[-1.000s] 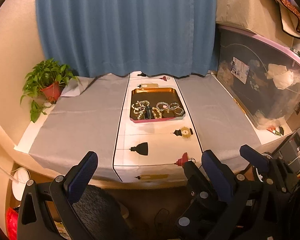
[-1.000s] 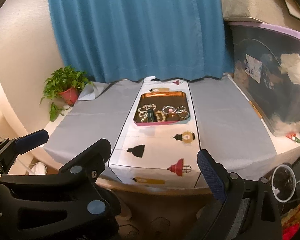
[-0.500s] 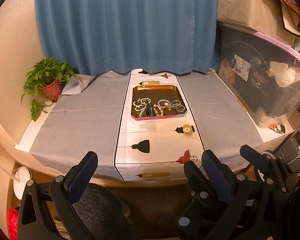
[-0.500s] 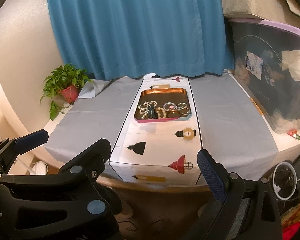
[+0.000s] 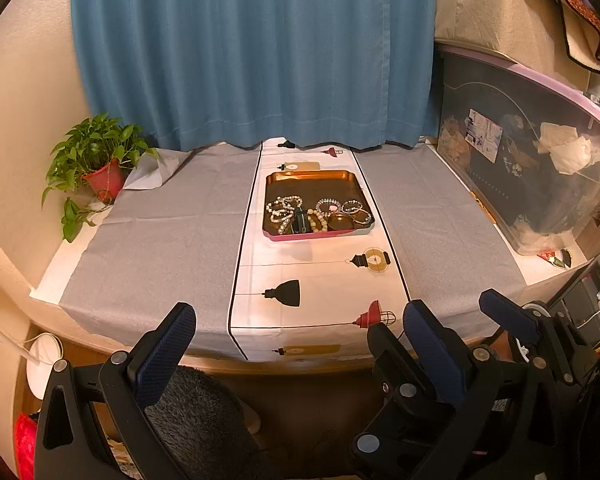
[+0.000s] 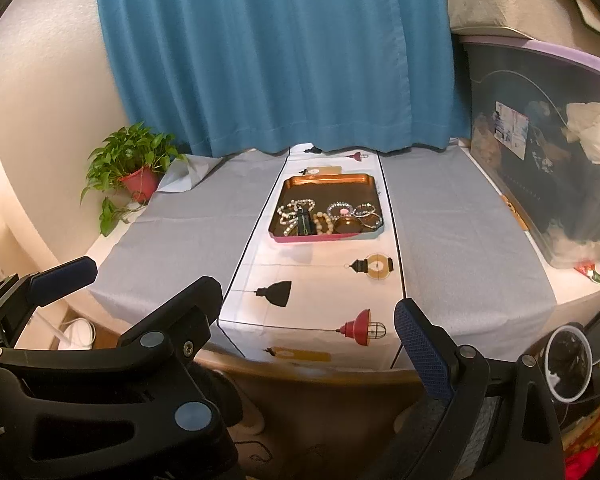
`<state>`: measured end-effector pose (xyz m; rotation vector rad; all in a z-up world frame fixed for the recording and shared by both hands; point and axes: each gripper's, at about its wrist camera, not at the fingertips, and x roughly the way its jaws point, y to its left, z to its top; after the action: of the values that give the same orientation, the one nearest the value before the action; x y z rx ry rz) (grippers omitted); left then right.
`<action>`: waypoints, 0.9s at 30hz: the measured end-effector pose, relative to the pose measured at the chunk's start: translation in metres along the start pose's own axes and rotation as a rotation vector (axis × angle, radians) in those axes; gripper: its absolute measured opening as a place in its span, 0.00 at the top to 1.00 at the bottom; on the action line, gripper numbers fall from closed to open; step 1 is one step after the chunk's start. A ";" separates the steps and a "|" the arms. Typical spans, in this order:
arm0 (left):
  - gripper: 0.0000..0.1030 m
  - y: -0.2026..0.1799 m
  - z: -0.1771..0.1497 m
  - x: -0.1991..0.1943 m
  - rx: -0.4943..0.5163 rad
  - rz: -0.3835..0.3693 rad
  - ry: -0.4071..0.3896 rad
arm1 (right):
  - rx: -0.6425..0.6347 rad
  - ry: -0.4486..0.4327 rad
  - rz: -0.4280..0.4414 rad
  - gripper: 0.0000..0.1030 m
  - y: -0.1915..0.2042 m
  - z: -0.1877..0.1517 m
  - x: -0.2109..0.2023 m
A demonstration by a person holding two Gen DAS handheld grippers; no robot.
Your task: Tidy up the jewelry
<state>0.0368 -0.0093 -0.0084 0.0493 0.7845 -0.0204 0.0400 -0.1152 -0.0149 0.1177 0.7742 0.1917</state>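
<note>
Two sets of tongs hang short of the worktop's near edge, both spread wide and holding nothing: your left tongs point(image 5: 296, 332) and your right tongs point(image 6: 308, 312), side by side and well back from the tray point(image 5: 314, 236). The tray, copper inside with a pink front wall, sits on the white lamp-print runner point(image 5: 320, 292) toward the curtain point(image 5: 252, 52). All the jewelry lies crowded against the tray's near wall: a pearl strand point(image 5: 282, 210) at its left, a dark strap-like piece point(image 5: 299, 220) just right of that, cream beads point(image 5: 318, 220) next, then bead bracelets point(image 5: 328, 205) and thin bangles point(image 5: 358, 212) at its right, with a round bronze piece point(image 5: 340, 222) in front of them.

The risk, as it looks from here, is the tangle. The pieces touch and overlap, so a pinch on one strand may drag its neighbour, or slide off round beads. The tray's near wall stands between your tongs and the heap; come in low and you may shove the tray along the loose runner instead of reaching over it.

Elsewhere, a potted plant point(image 5: 100, 164) stands well left of the tray, and a large clear storage bin point(image 5: 540, 168) well right. Neither blocks a straight reach. The tray's far half is bare.
</note>
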 end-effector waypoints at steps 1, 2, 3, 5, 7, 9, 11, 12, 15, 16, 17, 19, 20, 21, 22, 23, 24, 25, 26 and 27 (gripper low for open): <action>0.00 0.000 0.000 0.000 0.000 0.000 0.001 | 0.000 0.000 0.000 0.10 0.000 0.000 0.000; 0.00 0.000 0.000 0.000 0.000 0.000 0.002 | 0.000 0.001 -0.001 0.10 0.000 0.000 0.000; 0.00 0.000 0.000 0.000 0.000 0.001 0.003 | 0.001 0.002 -0.001 0.10 0.001 0.000 0.000; 0.00 0.001 -0.001 0.000 0.001 0.003 0.005 | 0.002 0.004 0.000 0.10 0.001 -0.001 0.000; 0.00 0.001 -0.002 0.000 0.001 0.005 0.006 | 0.001 0.005 0.003 0.10 0.002 -0.002 0.001; 0.00 0.001 -0.003 0.000 0.000 0.005 0.007 | -0.001 0.008 0.004 0.10 0.003 -0.003 0.002; 0.00 0.003 -0.001 0.001 0.000 0.006 0.004 | -0.005 0.007 0.007 0.10 0.004 -0.005 0.003; 0.00 0.003 -0.002 0.001 0.000 0.006 0.003 | -0.006 0.005 0.008 0.10 0.005 -0.005 0.003; 0.00 0.003 -0.002 0.001 0.000 0.006 0.005 | -0.007 0.006 0.007 0.10 0.005 -0.007 0.002; 0.00 0.002 -0.002 0.000 0.000 0.007 0.005 | -0.007 0.006 0.007 0.10 0.005 -0.007 0.002; 0.00 0.002 -0.003 0.000 0.000 0.008 0.003 | -0.007 0.006 0.008 0.10 0.005 -0.006 0.002; 0.00 0.003 -0.002 0.001 -0.001 0.007 0.004 | -0.007 0.005 0.009 0.10 0.005 -0.006 0.002; 0.00 0.003 -0.002 0.000 -0.001 0.006 0.004 | -0.007 0.006 0.008 0.10 0.006 -0.006 0.002; 0.00 0.002 -0.002 0.000 -0.002 0.007 0.004 | -0.008 0.005 0.007 0.10 0.006 -0.006 0.002; 0.00 0.002 -0.002 0.000 -0.001 0.009 0.003 | -0.008 0.005 0.008 0.10 0.006 -0.006 0.002; 0.00 0.002 -0.002 0.000 0.000 0.008 0.003 | -0.008 0.005 0.009 0.10 0.006 -0.007 0.002; 0.00 0.002 -0.002 0.000 -0.001 0.008 0.003 | -0.008 0.006 0.010 0.10 0.005 -0.008 0.002; 0.00 0.002 -0.002 0.000 -0.001 0.008 0.003 | -0.007 0.004 0.008 0.10 0.006 -0.007 0.002; 0.00 0.002 -0.002 0.000 0.002 0.008 0.003 | -0.008 0.005 0.008 0.10 0.006 -0.007 0.002; 0.00 0.002 -0.002 0.000 0.005 0.009 0.002 | -0.007 0.007 0.008 0.10 0.006 -0.008 0.002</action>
<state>0.0356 -0.0071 -0.0099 0.0580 0.7861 -0.0142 0.0348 -0.1083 -0.0205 0.1138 0.7797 0.2025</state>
